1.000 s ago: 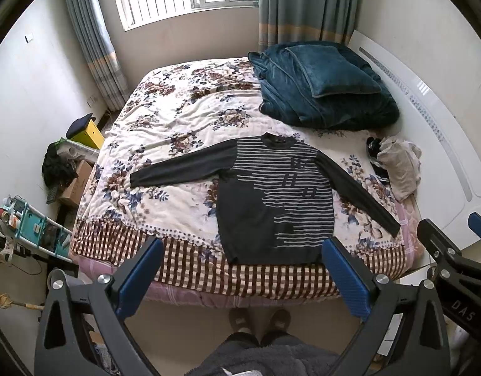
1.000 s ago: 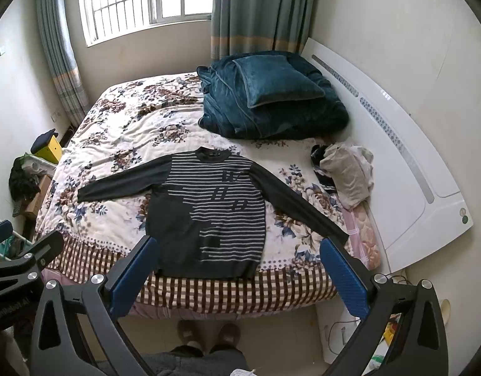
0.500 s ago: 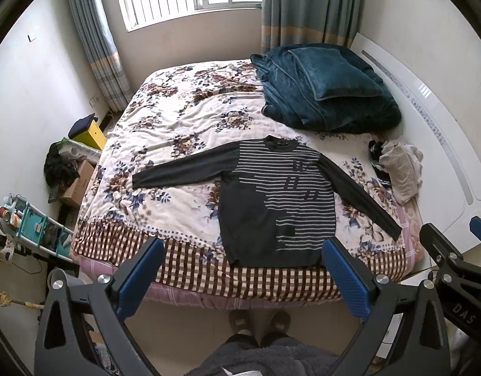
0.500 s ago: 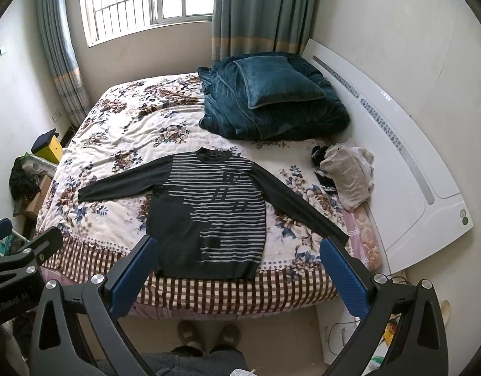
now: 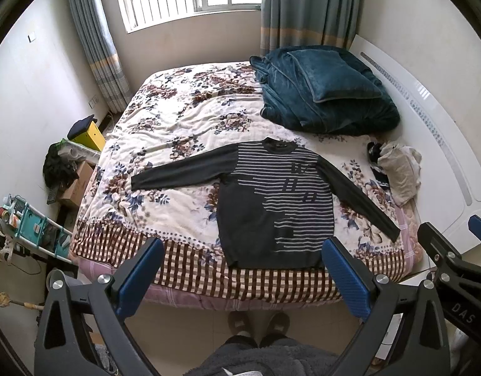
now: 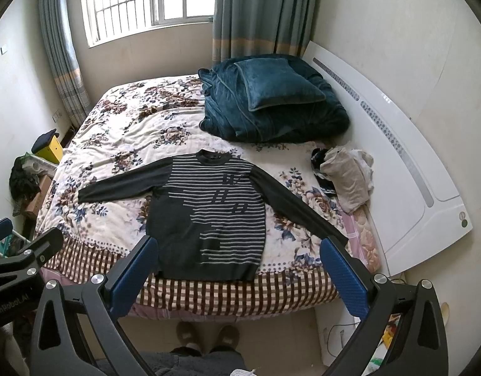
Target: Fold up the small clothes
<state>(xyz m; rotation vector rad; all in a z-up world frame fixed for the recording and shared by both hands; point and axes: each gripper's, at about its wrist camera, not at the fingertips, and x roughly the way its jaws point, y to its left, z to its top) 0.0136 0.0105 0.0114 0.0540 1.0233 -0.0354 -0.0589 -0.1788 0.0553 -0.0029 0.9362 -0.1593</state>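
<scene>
A dark sweater (image 5: pixel 271 200) with thin pale stripes lies flat on the bed (image 5: pixel 177 131), face up. It sits near the bed's near edge, a bit to the right of the middle. Its neck points away, toward the window, and its bottom hem lies right along the checked strip at the bed's edge. So its long way runs from the near edge up toward the far wall. Both sleeves are spread out. The left sleeve goes out sideways to the left. The right sleeve slants down to the right, and its cuff ends close to the bed's edge.

The left claw (image 5: pixel 240 269) is spread wide. It holds nothing and hangs in the air in front of the bed, not touching the sweater. The right claw (image 6: pixel 237 266) is spread wide too, holds nothing, and hangs above the floor just in front of the bed. In its view the sweater (image 6: pixel 209 213) shows between its two blue fingers (image 6: pixel 340 279).

A blue blanket (image 5: pixel 321 94) with a pillow on top sits at the far right of the bed. A small heap of clothes (image 5: pixel 397 172) lies at the right edge, near the white headboard (image 5: pixel 434 144). The person's slippers (image 5: pixel 259 322) stand on the floor below.
</scene>
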